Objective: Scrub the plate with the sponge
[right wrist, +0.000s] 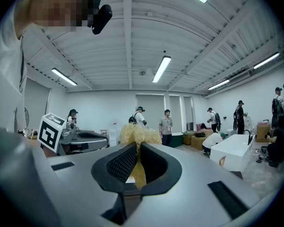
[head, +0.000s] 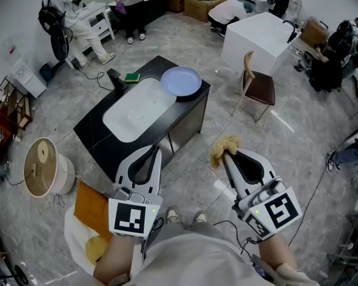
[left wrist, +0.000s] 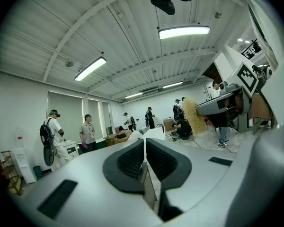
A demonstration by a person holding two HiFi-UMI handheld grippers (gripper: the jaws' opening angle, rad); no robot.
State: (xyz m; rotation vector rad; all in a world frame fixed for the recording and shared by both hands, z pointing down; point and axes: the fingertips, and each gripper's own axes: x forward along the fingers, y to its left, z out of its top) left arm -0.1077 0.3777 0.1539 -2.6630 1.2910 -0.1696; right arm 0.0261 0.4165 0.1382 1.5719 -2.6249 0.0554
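Note:
A pale blue plate (head: 181, 81) lies on the right end of a black counter (head: 92, 133), beside a white sink (head: 138, 108). A green sponge (head: 132, 77) rests by the black faucet (head: 115, 79). Both grippers are held well short of the counter, above the floor. My right gripper (head: 227, 152) is shut on a yellow fibrous scrubber (head: 223, 145), whose tuft sticks out past the jaws (right wrist: 135, 135) in the right gripper view. My left gripper (head: 153, 152) is shut with nothing between its pads (left wrist: 132, 157). The scrubber (left wrist: 195, 115) also shows in the left gripper view.
A brown chair (head: 258, 89) stands right of the counter, with a white tub (head: 259, 36) behind it. A round white drum with a wooden lid (head: 43, 167) sits at the left. Several people stand or crouch at the far side. Cables run over the grey floor.

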